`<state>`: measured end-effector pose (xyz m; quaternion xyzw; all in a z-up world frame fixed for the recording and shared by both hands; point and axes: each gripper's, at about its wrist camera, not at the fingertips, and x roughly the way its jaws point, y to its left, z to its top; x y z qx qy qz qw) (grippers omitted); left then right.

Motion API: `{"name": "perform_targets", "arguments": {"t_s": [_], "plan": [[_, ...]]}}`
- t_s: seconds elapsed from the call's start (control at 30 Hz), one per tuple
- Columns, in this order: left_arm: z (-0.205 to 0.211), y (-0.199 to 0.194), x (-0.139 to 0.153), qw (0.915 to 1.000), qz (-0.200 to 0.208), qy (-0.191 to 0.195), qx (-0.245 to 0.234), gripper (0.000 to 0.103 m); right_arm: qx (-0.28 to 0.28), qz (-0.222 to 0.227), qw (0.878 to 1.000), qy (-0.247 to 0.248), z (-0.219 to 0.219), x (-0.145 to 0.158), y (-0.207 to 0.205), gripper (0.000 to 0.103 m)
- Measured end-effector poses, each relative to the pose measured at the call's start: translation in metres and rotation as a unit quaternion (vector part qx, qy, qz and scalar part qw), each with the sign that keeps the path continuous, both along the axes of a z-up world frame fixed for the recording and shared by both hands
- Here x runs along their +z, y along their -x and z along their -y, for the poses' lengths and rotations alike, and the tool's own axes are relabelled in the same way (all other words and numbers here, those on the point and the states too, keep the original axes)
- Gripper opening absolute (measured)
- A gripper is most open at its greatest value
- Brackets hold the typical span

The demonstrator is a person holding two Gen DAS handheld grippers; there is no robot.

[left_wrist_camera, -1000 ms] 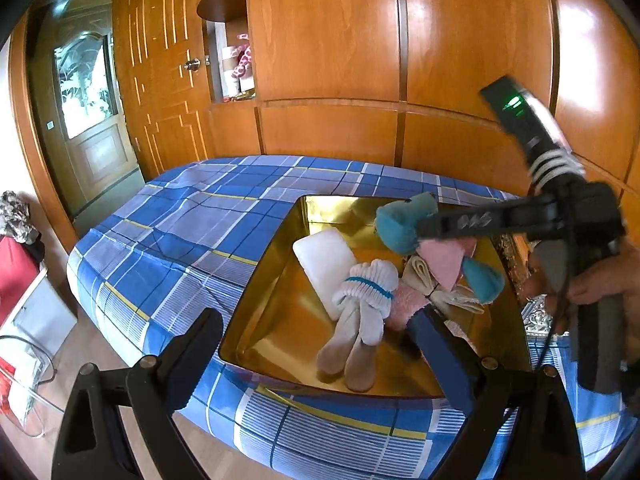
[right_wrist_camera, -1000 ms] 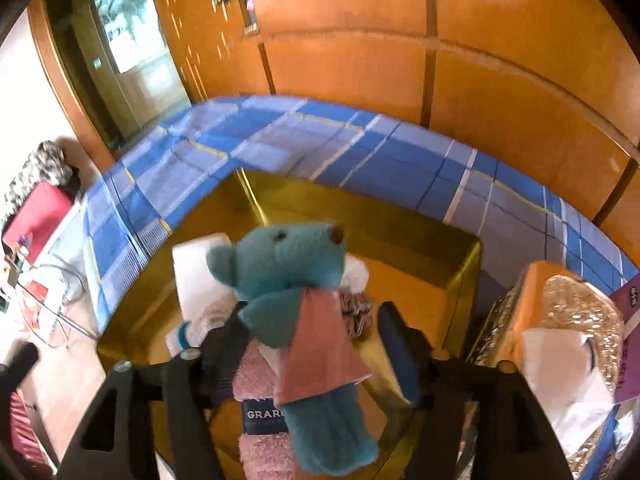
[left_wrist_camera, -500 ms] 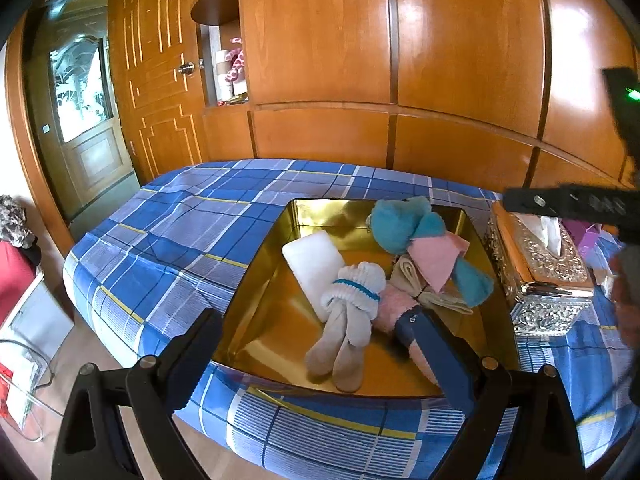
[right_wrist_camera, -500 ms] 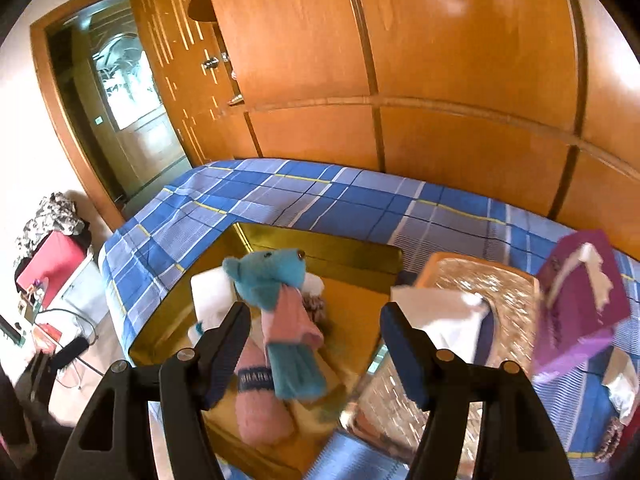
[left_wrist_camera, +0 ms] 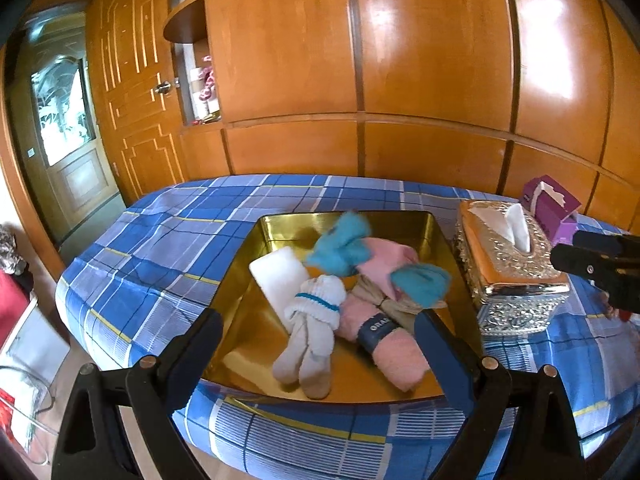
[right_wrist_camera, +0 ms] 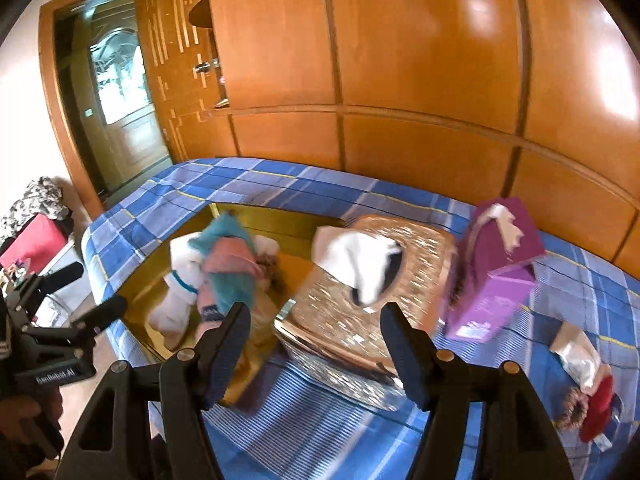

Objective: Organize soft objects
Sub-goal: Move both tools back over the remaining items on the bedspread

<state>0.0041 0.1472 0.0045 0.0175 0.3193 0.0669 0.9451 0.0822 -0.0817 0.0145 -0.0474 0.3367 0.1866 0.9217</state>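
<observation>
A gold tray on the blue checked bed holds a teal plush bear with a pink scarf, a rolled pink towel, white socks, a white sponge and beige cloth. The tray and bear also show in the right wrist view. My left gripper is open and empty, held back at the tray's near edge. My right gripper is open and empty, in front of the ornate tissue box; its tip shows in the left wrist view.
The ornate tissue box stands right of the tray, a purple tissue box beyond it. A small doll with a red hat lies at the right on the bed. Wooden wardrobe panels stand behind; a door is at the left.
My right gripper let go of the teal bear, which now lies in the tray, and drew back to the right. The left gripper pulled back a little.
</observation>
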Motion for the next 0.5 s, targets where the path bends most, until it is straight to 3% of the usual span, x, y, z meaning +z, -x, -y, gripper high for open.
{"name": "perform_targets", "arguments": {"t_s": [0.5], "plan": [[0.041, -0.003, 0.008, 0.9982, 0.006, -0.013, -0.059, 0.097, -0.115, -0.015, 0.993, -0.018, 0.096, -0.010, 0.018, 0.068]]}}
